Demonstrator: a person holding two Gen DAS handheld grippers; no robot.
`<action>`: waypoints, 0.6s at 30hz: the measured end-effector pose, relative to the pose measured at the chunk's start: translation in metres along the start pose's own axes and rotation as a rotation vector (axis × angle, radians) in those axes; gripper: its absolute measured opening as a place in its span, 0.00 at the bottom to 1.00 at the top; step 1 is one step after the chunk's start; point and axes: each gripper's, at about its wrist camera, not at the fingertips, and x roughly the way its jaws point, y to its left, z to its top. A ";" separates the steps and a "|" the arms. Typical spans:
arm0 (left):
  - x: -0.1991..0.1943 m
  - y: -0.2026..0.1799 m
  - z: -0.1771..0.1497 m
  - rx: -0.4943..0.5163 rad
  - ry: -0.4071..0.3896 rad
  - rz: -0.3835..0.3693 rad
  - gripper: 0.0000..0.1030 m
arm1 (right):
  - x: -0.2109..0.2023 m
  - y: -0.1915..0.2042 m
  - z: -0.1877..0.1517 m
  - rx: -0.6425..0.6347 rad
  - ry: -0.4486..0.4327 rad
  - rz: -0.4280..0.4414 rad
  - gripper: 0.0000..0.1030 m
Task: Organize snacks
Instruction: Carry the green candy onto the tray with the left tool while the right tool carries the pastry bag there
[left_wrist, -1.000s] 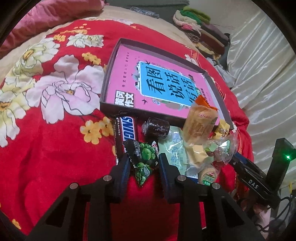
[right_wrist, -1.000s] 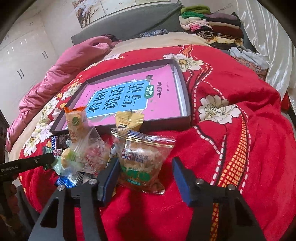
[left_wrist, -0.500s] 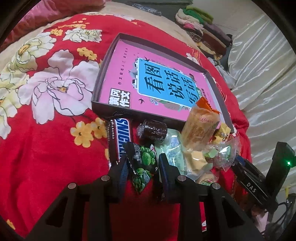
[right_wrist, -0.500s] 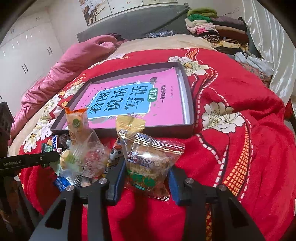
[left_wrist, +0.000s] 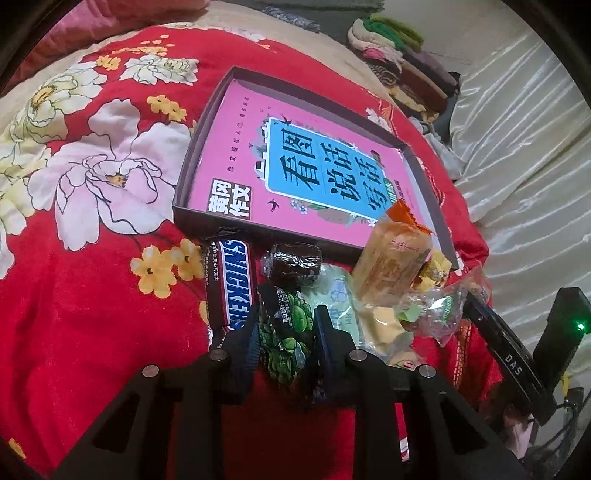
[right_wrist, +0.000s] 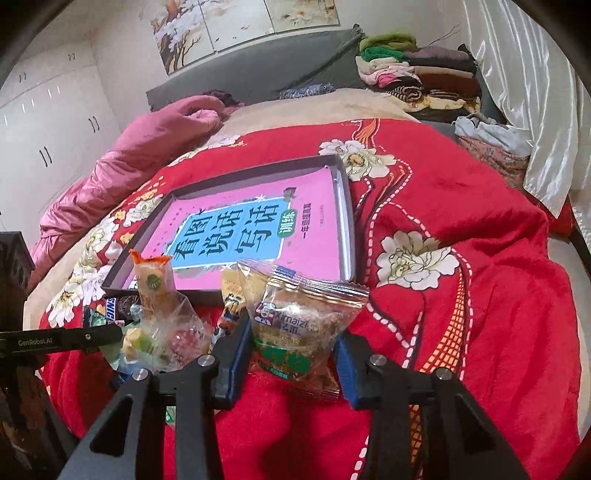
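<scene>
Left gripper is clamped tight on a small dark packet printed with green peas, both pads pressed against its sides at the near edge of the snack pile on the red flowered bedspread. Just left of that packet lies a Snickers bar, its far end close to the front wall of a shallow dark box. A pink book with a blue title panel lies flat inside the box. Beyond the pea packet sits a small dark wrapped cake, and to its right an orange-topped yellow snack pack leans up against the box front, with a clear bag of mixed sweets beside it.

Right gripper is closed on a clear Ximaizi bag of brown snacks, a pad against each side; the bag's sealed top edge stands up in front of the box. To its left in this view lie the clear bag of sweets and the orange-topped pack, with the left gripper's black body reaching in from the frame edge. Folded clothes are stacked at the far end of the bed.
</scene>
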 end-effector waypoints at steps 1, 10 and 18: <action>-0.002 0.001 0.000 0.000 -0.004 -0.005 0.27 | -0.001 0.000 0.000 0.002 -0.003 0.001 0.40; -0.021 -0.001 0.003 0.004 -0.031 -0.020 0.27 | -0.007 -0.001 0.007 0.005 -0.037 0.006 0.40; -0.035 0.005 0.005 0.006 -0.078 0.021 0.27 | -0.005 0.002 0.012 -0.007 -0.041 0.011 0.40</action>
